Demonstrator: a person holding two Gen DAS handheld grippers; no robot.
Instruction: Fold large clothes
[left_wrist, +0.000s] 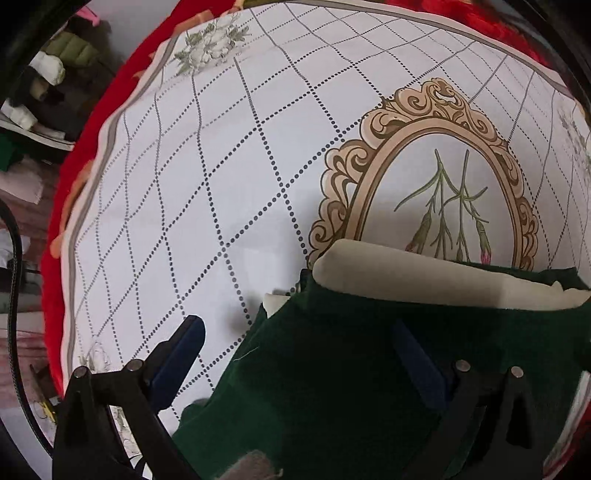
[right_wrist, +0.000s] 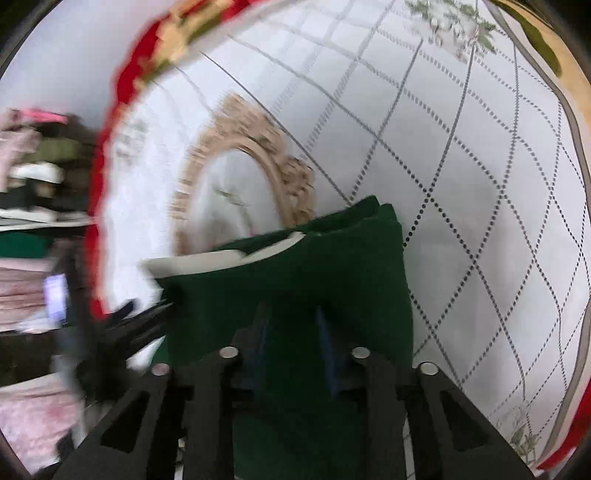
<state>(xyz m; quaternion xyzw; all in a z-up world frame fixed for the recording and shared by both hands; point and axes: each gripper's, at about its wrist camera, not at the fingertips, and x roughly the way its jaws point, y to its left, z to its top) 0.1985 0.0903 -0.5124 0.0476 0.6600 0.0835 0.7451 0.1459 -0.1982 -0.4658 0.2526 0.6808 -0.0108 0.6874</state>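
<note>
While the dark green garment (left_wrist: 351, 369) is sitting folded on the patterned cloth (left_wrist: 221, 184) covering the worktop, both grippers are hanging right over it. It's lying toward the near side, partly covering the ornate oval frame print (left_wrist: 424, 122), with a cream lining or inner layer (left_wrist: 406, 273) poking out along its far edge.

The left gripper (left_wrist: 295, 354) is standing with its jaws spread wide, one blue finger over bare cloth and the other over the green fabric, holding nothing. The right gripper (right_wrist: 291, 336) is showing its jaws narrowed with green fabric between and beneath them, but I honestly can't tell if it's pinching a layer or just hovering.

Handling-wise, I'm guessing this thing is thick, soft and kind of heavy, fleece or wool maybe, so it's probably going to flop and drag rather than slide. I'd be grabbing it at a corner or along a folded edge, through all the layers, so the cream part isn't slipping out.

The left view is giving a sharp look at the cream edge and the frame print. The right view is blurrier, but it's showing the garment's stacked right corner (right_wrist: 384, 218) and a clutter of clothes (right_wrist: 33, 155) off to the side.
</note>
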